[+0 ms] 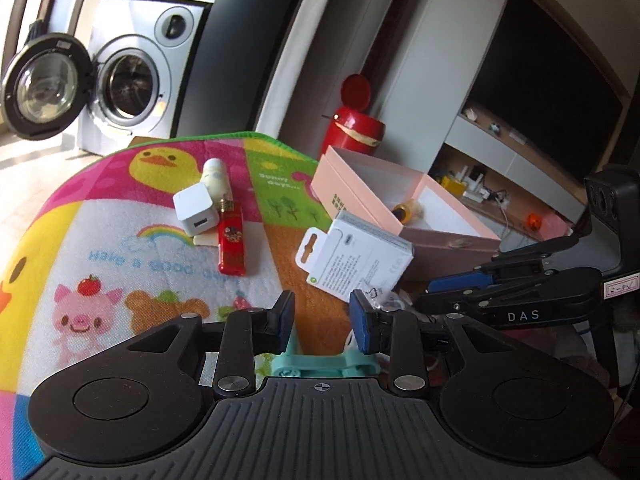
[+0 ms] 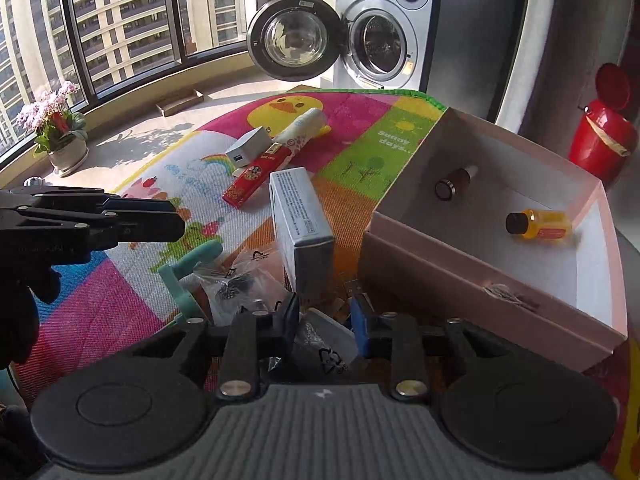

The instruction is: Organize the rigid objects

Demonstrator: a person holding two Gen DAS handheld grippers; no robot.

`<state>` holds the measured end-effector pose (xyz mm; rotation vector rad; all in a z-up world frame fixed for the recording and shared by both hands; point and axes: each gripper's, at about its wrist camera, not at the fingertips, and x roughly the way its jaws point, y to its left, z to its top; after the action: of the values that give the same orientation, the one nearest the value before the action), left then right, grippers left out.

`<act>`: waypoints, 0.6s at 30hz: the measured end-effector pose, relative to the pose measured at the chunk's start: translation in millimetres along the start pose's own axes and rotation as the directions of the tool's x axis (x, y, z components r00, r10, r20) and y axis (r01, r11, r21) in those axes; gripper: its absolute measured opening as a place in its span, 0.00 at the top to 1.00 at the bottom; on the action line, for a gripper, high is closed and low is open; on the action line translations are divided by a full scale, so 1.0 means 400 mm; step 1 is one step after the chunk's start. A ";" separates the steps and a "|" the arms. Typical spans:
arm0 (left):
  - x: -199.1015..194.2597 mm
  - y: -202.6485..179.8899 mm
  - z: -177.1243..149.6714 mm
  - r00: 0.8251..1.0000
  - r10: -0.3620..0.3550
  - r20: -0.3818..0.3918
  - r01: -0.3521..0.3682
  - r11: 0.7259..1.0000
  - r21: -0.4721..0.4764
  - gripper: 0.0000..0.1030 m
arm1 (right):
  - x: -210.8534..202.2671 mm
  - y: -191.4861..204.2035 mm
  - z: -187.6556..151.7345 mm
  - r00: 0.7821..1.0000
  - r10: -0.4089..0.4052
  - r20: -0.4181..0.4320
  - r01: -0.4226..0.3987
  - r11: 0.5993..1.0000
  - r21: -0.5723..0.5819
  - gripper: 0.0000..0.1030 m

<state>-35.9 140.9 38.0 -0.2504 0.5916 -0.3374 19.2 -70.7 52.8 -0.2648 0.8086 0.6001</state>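
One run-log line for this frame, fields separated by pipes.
left tongs open, empty | right tongs open, empty | pink box holds yellow bottle, brown bottle | white carton, red lighter, charger on mat

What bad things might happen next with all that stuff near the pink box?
1. The white carton stands on end beside the pink box; a nudge from the right tool might topple it.
2. Clear plastic bags lie crumpled under the open tool, so it may snag one instead of a rigid item.
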 end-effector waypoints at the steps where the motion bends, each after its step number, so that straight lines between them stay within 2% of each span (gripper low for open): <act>1: -0.003 -0.024 -0.006 1.000 -0.021 -0.014 0.021 0.999 0.034 0.68 | -0.010 -0.010 -0.014 1.000 -0.026 0.014 0.026 1.000 0.010 0.73; 4: 0.000 -0.095 -0.028 0.994 -0.081 -0.071 0.089 0.989 0.120 0.68 | -0.037 -0.024 -0.053 0.993 -0.104 0.054 0.104 0.995 0.008 0.73; 6: 0.021 -0.130 -0.047 0.987 -0.109 -0.122 0.126 0.982 0.141 0.68 | -0.052 -0.023 -0.079 0.981 -0.171 0.088 0.174 0.984 -0.030 0.70; 8: 0.051 -0.153 -0.065 0.981 -0.108 -0.163 0.132 0.981 0.143 0.68 | -0.064 -0.031 -0.102 0.970 -0.217 0.107 0.223 0.974 -0.045 0.64; 9: 0.066 -0.160 -0.073 0.979 -0.097 -0.179 0.124 0.982 0.144 0.68 | -0.076 -0.042 -0.110 0.973 -0.203 0.112 0.207 0.978 -0.028 0.58; 12: 0.111 -0.160 -0.081 0.979 -0.030 -0.203 0.062 0.986 0.158 0.68 | -0.119 -0.082 -0.138 0.989 -0.061 0.131 0.055 0.997 0.048 0.41; 13: 0.121 -0.152 -0.078 0.979 -0.007 -0.204 0.040 0.986 0.160 0.68 | -0.128 -0.087 -0.150 0.990 -0.029 0.136 0.021 0.998 0.056 0.38; 15: 0.134 -0.131 -0.068 0.980 0.028 -0.198 0.002 0.989 0.151 0.69 | -0.126 -0.084 -0.171 0.991 -0.017 0.134 0.011 0.999 0.048 0.38; 17: 0.137 -0.109 -0.053 0.981 0.052 -0.189 -0.027 0.990 0.136 0.69 | -0.111 -0.068 -0.181 0.991 -0.049 0.125 0.046 0.999 0.026 0.40; 18: 0.137 -0.098 -0.043 0.981 0.080 -0.177 -0.056 0.989 0.136 0.69 | -0.101 -0.056 -0.179 0.990 -0.069 0.125 0.067 0.998 0.016 0.49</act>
<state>-12.5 81.9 9.5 -0.0736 0.7533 -0.3335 -31.9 -136.5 34.7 -0.2407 0.6793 0.5423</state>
